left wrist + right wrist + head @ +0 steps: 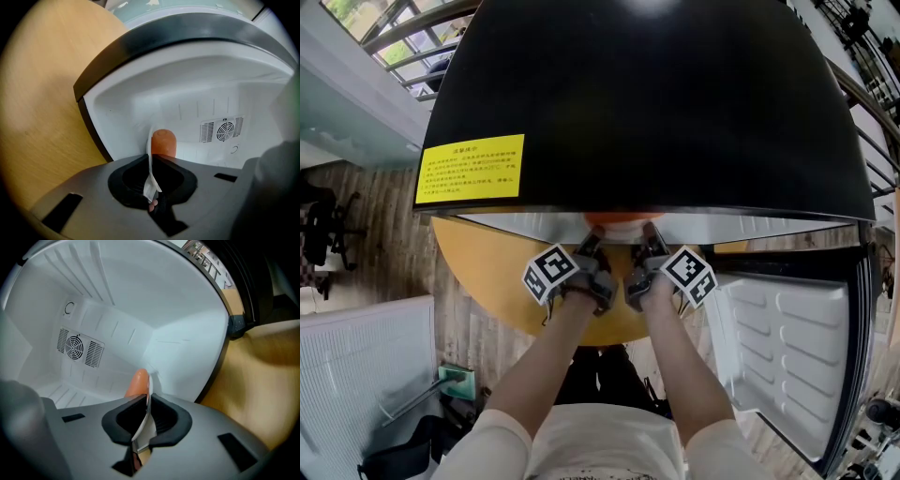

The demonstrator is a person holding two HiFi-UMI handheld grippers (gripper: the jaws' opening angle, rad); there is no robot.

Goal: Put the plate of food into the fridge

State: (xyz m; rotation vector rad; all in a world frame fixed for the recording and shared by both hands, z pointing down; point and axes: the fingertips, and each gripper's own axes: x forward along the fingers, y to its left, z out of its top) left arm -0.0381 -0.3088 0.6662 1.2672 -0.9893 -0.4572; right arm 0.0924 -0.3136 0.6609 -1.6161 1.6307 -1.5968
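Plate (151,161): thin, white, seen edge-on in both gripper views, carried level between two holds at the mouth of the fridge (647,94), over the front edge of its floor and not yet set down, as far as can be judged. Left gripper (592,246): dark ribbed pads clamped on the plate's left rim. Right gripper (649,242): likewise clamped on the right rim. The paired grip on opposite rims probably keeps the plate flat so the load cannot slide. Food (164,143): one smooth, rounded orange piece rising above the rim; what kind cannot be told. Fridge: glossy black shell, white moulded plastic liner with ribbed side walls and a round slotted vent (224,130) on the back wall; interior bare where visible. Door (783,347): swung open to the right, white inner face with moulded shelf ridges. Label (471,169): yellow rectangle with dark print, at the left edge of the fridge top. Table (487,272): round, light wood grain, the fridge standing on it; its near edge lies under the grippers.
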